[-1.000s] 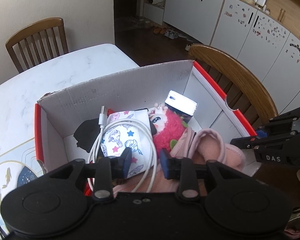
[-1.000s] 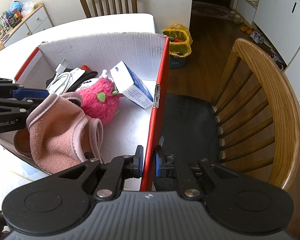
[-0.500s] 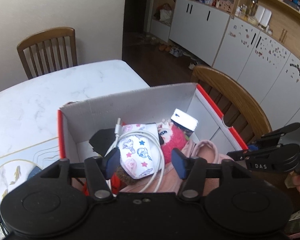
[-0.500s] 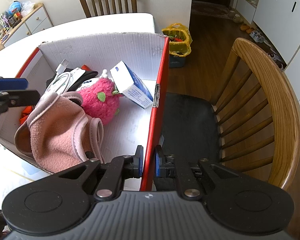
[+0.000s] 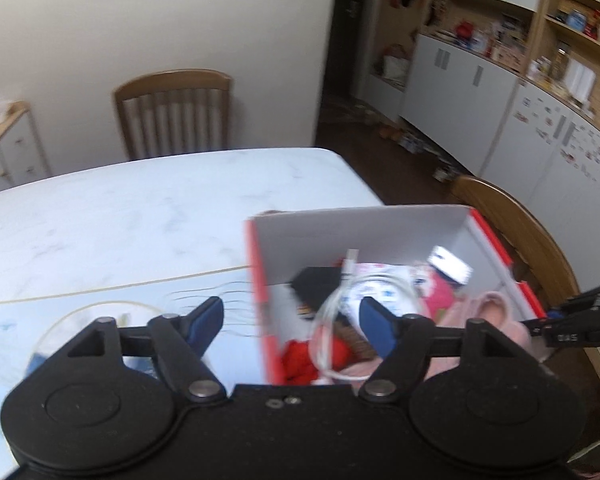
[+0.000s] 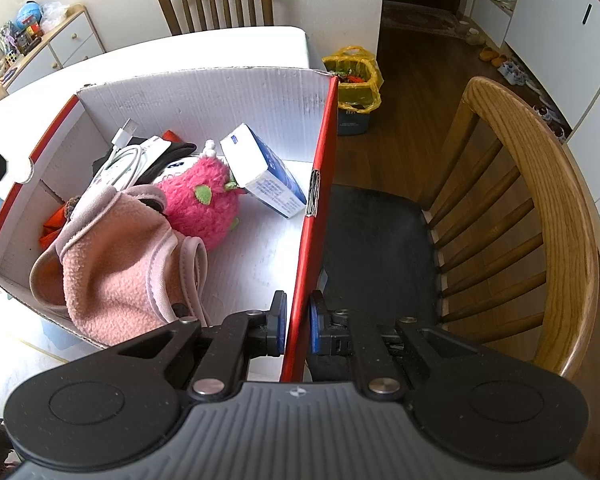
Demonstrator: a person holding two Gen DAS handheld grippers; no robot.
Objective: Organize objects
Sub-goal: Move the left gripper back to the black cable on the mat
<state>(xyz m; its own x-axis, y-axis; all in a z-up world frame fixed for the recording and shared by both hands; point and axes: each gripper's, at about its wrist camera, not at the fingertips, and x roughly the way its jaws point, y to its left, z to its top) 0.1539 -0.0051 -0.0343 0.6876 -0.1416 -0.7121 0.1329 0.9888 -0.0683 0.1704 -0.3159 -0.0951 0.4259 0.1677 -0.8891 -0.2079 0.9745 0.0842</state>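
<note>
the right tool (image 6: 298,330) is pinching the red side wall of the cardboard box (image 6: 316,184), one blue pad inside the box and one outside, both pressed against the thin wall near its close end. the box sits on the white counter (image 6: 204,46) at the counter's edge, with a wooden chair (image 6: 540,208) just beside it on the outer side.

inside the box lies a pink fleece garment (image 6: 112,264), slumped over the near wall. touching it, further in, is a pink plush toy (image 6: 202,200) with green spots. a blue and white carton (image 6: 262,170) leans tilted against the plush, close to the red wall. toward the far left corner a coiled white cable (image 6: 126,158) rests on top of a patterned white pouch and something black; a bit of orange-red shows beneath the fleece.

the left tool (image 5: 292,322) is spread and its jaws are opening, with nothing between them. in its blurred view it hovers above the box's left red edge (image 5: 258,300), one finger over the counter (image 5: 140,220) and the other over the box contents, where the cable (image 5: 332,312) is visible. a second wooden chair (image 5: 174,114) stands at the far side of the counter.
</note>
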